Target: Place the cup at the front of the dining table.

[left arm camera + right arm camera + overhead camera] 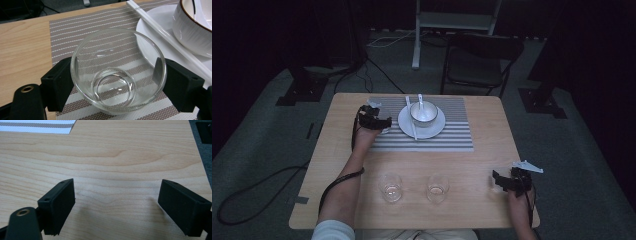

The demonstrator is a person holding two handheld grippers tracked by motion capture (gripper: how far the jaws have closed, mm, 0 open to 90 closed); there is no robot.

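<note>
- The left gripper (116,82) pinched a glass (117,70) on the striped placemat (75,30), just beside the plate (150,42); placing seemed underway.
- Next: loosen the jaws, back off gently.
- The right gripper (116,205) rested spread over the bench (112,157).

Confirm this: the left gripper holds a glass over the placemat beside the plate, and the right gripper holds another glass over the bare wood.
Wrong on the right gripper: the right gripper view shows its jaws open with nothing between them above the bare table. The rest stands: the left gripper holds a glass over the placemat beside the plate.
</note>
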